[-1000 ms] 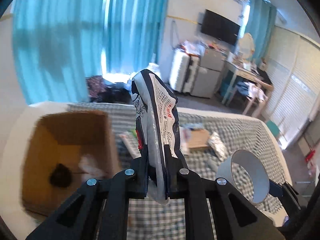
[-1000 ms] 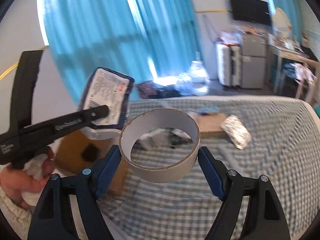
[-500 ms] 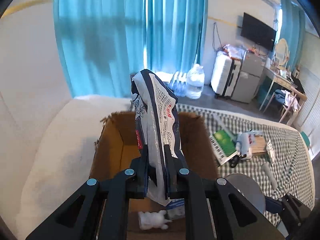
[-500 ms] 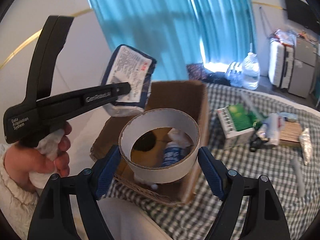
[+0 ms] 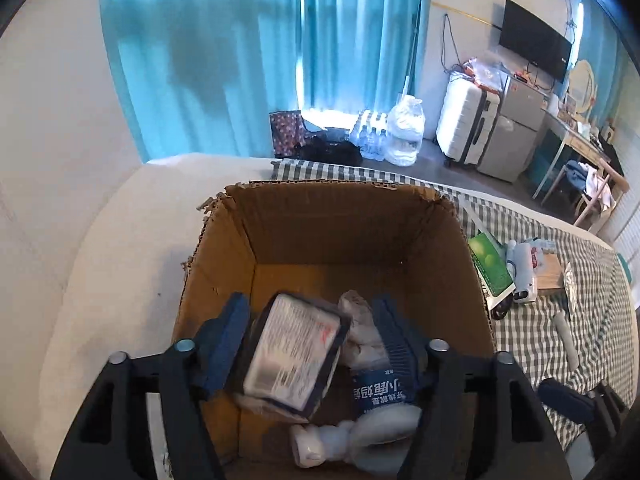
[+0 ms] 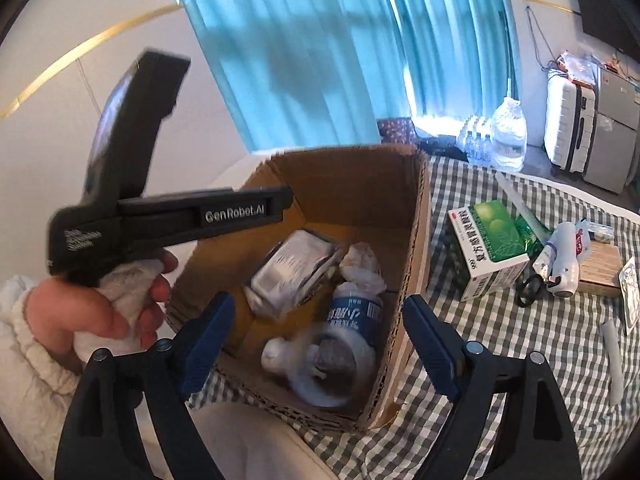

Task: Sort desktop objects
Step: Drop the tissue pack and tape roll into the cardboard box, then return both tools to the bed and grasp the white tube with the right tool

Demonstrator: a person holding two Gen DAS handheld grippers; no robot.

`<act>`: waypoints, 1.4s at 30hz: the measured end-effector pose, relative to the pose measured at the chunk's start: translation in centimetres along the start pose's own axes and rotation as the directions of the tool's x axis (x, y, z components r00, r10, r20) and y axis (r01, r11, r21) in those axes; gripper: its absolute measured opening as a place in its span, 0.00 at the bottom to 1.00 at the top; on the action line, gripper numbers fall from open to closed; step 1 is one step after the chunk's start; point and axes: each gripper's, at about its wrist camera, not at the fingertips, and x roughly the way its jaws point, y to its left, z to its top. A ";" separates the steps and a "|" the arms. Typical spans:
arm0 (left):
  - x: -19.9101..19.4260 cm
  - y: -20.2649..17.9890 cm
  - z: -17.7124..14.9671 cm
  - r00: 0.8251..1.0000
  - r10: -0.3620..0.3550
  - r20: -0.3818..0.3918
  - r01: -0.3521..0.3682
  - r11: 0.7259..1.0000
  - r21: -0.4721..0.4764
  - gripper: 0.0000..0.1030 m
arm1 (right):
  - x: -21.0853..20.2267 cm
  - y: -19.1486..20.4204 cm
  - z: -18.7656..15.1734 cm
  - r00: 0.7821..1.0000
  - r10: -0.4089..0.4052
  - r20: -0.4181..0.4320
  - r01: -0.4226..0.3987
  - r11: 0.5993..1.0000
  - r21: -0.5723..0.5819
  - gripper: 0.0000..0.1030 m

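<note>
A brown cardboard box (image 5: 340,216) (image 6: 416,240) stands on the checked cloth. My left gripper (image 5: 310,340) is open above it; the dark-edged white packet (image 5: 294,360) (image 6: 296,276) lies loose in the box below it. My right gripper (image 6: 316,340) is open over the box's near edge; the white tape roll (image 6: 324,368) is blurred, inside the box, free of the fingers. A blue-labelled bottle (image 6: 354,316) (image 5: 380,394), a small white figure (image 5: 308,446) and crumpled paper (image 6: 360,266) also lie in the box.
To the right of the box on the checked cloth (image 6: 540,340) lie a green-and-white medicine box (image 6: 488,248), a white bottle (image 6: 562,264), a wooden block (image 6: 602,268), a foil packet (image 5: 570,280) and a white tube (image 6: 614,356). The left hand-held gripper's body (image 6: 160,216) hangs left of the box.
Both grippers moved over the box and opened. The packet dropped from the left gripper and the tape roll from the right gripper into the box.
</note>
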 end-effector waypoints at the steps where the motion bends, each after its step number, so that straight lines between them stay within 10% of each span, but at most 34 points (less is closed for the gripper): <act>1: -0.3 -0.2 0.1 1.000 0.013 0.009 -0.013 1.000 0.003 0.78 | -0.7 -0.4 0.2 1.000 -0.003 0.022 0.002 1.000 0.009 0.83; 8: -5.7 -2.6 0.4 0.990 0.024 0.138 -0.029 0.999 0.031 0.98 | -6.5 -2.9 1.2 0.983 -0.124 0.137 0.122 0.992 0.021 0.84; 17: -12.3 -10.5 -0.8 0.968 -0.044 0.245 0.018 0.994 0.108 1.00 | -15.9 -6.5 -0.1 0.926 -0.282 0.253 0.267 0.959 0.092 0.84; 30: -13.0 -21.9 -4.7 0.970 -0.138 0.199 0.091 0.970 0.227 1.00 | -23.1 -13.2 -5.0 0.869 -0.428 0.248 0.379 0.898 0.222 0.84; 42: -5.3 -26.1 -8.2 0.991 -0.106 0.080 0.085 0.967 0.239 1.00 | -18.2 -21.9 -9.8 0.871 -0.486 0.077 0.441 0.841 0.313 0.81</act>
